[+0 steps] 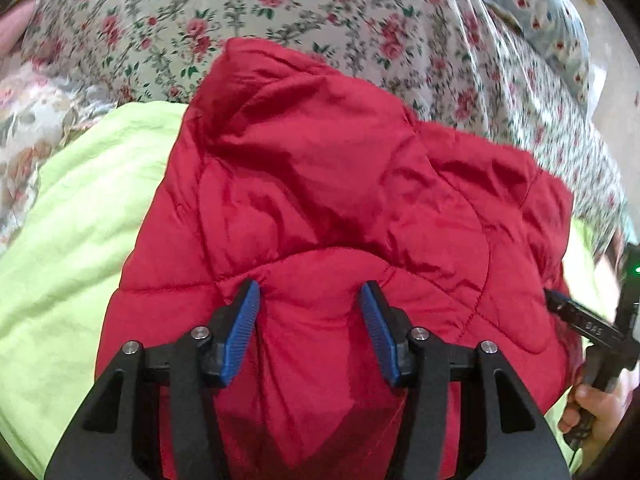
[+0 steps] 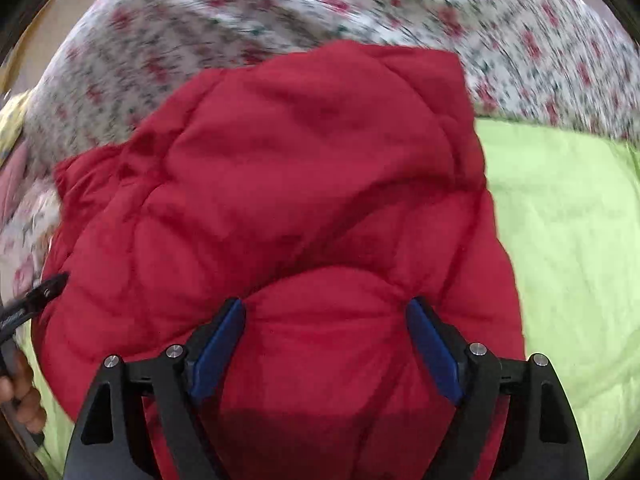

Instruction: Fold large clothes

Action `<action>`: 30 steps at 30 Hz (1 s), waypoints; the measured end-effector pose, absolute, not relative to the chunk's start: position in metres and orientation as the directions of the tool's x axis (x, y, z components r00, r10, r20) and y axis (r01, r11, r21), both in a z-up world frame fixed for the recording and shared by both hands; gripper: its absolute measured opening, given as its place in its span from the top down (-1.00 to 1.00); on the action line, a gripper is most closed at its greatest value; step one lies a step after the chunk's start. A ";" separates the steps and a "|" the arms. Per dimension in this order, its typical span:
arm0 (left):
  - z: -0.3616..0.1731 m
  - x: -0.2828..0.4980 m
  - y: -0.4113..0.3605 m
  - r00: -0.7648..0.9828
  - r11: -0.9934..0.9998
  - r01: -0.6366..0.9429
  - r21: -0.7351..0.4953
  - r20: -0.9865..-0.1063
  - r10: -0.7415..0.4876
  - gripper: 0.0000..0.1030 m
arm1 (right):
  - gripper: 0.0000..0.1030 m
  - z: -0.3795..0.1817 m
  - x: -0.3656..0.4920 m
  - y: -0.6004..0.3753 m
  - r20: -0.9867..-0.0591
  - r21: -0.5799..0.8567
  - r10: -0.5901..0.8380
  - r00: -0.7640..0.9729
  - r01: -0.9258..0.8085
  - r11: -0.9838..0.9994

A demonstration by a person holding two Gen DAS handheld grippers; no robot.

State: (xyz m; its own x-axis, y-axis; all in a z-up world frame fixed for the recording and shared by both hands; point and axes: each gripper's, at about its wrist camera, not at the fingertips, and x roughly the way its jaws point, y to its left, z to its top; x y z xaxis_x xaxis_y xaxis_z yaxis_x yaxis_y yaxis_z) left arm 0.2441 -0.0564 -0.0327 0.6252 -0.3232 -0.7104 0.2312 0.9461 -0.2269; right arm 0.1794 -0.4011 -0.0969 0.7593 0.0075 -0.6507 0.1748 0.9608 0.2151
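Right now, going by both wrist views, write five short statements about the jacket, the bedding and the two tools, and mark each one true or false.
1. The red quilted jacket lies on a lime-green blanket. True.
2. The floral sheet lies beyond the jacket. True.
3. The jacket is blue. False: it is red; only the tool pads are blue.
4. The left tool has a bulge of jacket fabric between its fingers. True.
5. The right tool hangs over bare green blanket, clear of the jacket. False: red jacket fabric sits between its spread fingers.
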 end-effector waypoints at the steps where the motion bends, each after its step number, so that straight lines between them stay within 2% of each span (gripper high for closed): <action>1: -0.035 0.243 -0.054 0.632 0.944 0.230 -0.235 -0.702 -0.329 0.03 | -0.62 -0.098 0.182 -0.404 -0.656 0.228 0.015 0.755 0.179 0.957; 6: -0.039 0.237 -0.053 0.649 0.937 0.270 -0.221 -0.677 -0.347 0.06 | -0.62 -0.098 0.182 -0.405 -0.658 0.229 0.020 0.752 0.175 0.958; 13: -0.037 0.251 -0.028 0.584 0.891 0.243 -0.384 -0.675 -0.450 0.34 | -0.63 -0.106 0.173 -0.409 -0.625 0.269 0.045 0.779 0.161 0.950; 19: -0.028 0.243 -0.020 0.590 0.864 0.242 -0.442 -0.640 -0.492 0.34 | -0.66 -0.088 0.153 -0.425 -0.552 0.420 0.130 0.824 0.140 0.897; 21: -0.025 0.239 -0.018 0.595 0.862 0.244 -0.444 -0.633 -0.495 0.28 | -0.66 -0.082 0.144 -0.430 -0.541 0.445 0.144 0.828 0.136 0.885; 24: -0.024 0.238 -0.010 0.596 0.840 0.245 -0.484 -0.609 -0.524 0.18 | -0.66 -0.077 0.136 -0.434 -0.539 0.450 0.134 0.832 0.150 0.880; 28: -0.024 0.239 -0.002 0.602 0.841 0.233 -0.489 -0.606 -0.520 0.18 | -0.67 -0.072 0.128 -0.440 -0.534 0.453 0.121 0.837 0.162 0.877; 30: -0.022 0.238 0.003 0.612 0.840 0.226 -0.494 -0.599 -0.517 0.09 | -0.68 -0.072 0.129 -0.442 -0.538 0.450 0.117 0.835 0.167 0.877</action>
State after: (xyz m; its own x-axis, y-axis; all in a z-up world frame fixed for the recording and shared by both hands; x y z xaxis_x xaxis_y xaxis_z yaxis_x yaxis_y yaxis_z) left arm 0.2383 0.0034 -0.0216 0.6118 -0.5169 -0.5988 0.2259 0.8396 -0.4940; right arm 0.1293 -0.4422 -0.0720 0.8347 0.1171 -0.5381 0.1671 0.8773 0.4499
